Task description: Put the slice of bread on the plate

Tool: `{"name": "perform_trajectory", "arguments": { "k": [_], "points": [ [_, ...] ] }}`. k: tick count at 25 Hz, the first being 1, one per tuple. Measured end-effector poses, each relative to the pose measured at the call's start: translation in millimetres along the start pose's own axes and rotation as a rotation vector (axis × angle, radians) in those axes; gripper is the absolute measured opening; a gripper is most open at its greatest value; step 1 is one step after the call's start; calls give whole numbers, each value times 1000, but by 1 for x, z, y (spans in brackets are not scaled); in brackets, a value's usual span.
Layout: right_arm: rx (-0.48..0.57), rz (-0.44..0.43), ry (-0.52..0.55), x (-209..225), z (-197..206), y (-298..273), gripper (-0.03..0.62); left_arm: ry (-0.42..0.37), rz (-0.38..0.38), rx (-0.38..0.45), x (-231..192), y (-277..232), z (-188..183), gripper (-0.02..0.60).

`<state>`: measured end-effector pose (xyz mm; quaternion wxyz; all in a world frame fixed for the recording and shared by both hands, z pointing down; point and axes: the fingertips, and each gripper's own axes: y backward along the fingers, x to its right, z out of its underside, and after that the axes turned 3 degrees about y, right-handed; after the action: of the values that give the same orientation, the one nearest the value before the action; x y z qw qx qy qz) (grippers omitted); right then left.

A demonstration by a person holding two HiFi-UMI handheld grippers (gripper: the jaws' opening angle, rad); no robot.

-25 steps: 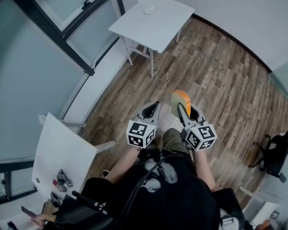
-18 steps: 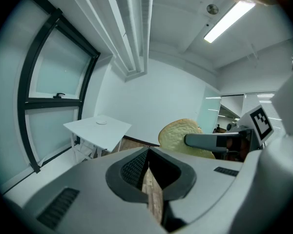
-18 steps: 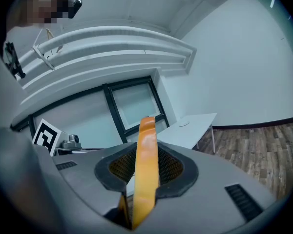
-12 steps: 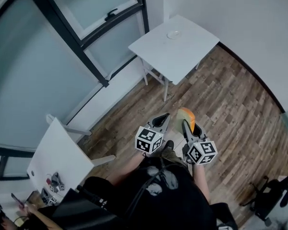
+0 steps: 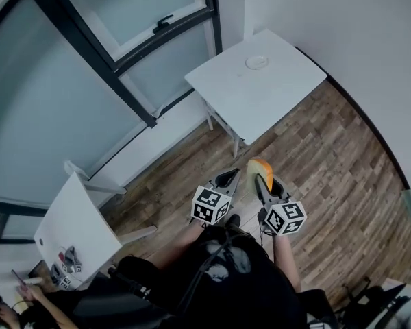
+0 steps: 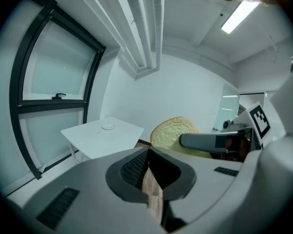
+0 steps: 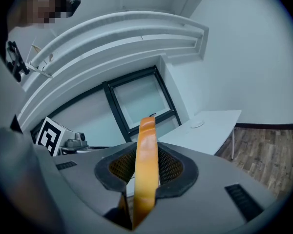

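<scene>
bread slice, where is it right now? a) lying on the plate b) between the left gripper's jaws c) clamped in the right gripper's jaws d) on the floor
c: the right gripper view shows the bread slice standing edge-on with the right gripper jaws pressed on both its faces; the plate sits apart on the white table.

floor [image 5: 342,156]: wood planks | walls [image 5: 356,26]: white | window [image 5: 123,5]: dark-framed, frosted | tables [image 5: 274,94]: two, white | light [image 6: 239,14]: ceiling strip
</scene>
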<state>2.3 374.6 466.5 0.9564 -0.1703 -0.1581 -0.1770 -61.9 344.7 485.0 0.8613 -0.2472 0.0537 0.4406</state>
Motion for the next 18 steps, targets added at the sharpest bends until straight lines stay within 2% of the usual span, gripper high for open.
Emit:
{"name": "perform_trajectory", "arguments": {
  "k": [4,11,18],
  "points": [
    [-13,24,-22,31,-15,-39,100,8,15,-1,-34,-42,-26,5],
    [-6,81,-9,75,-67,-110,100,-9,85,10,-84,-108,-85,6],
    [-10,123,11,112,-98,-172,100,-6,115,-27,-137,-165,-115,5]
  ]
}}
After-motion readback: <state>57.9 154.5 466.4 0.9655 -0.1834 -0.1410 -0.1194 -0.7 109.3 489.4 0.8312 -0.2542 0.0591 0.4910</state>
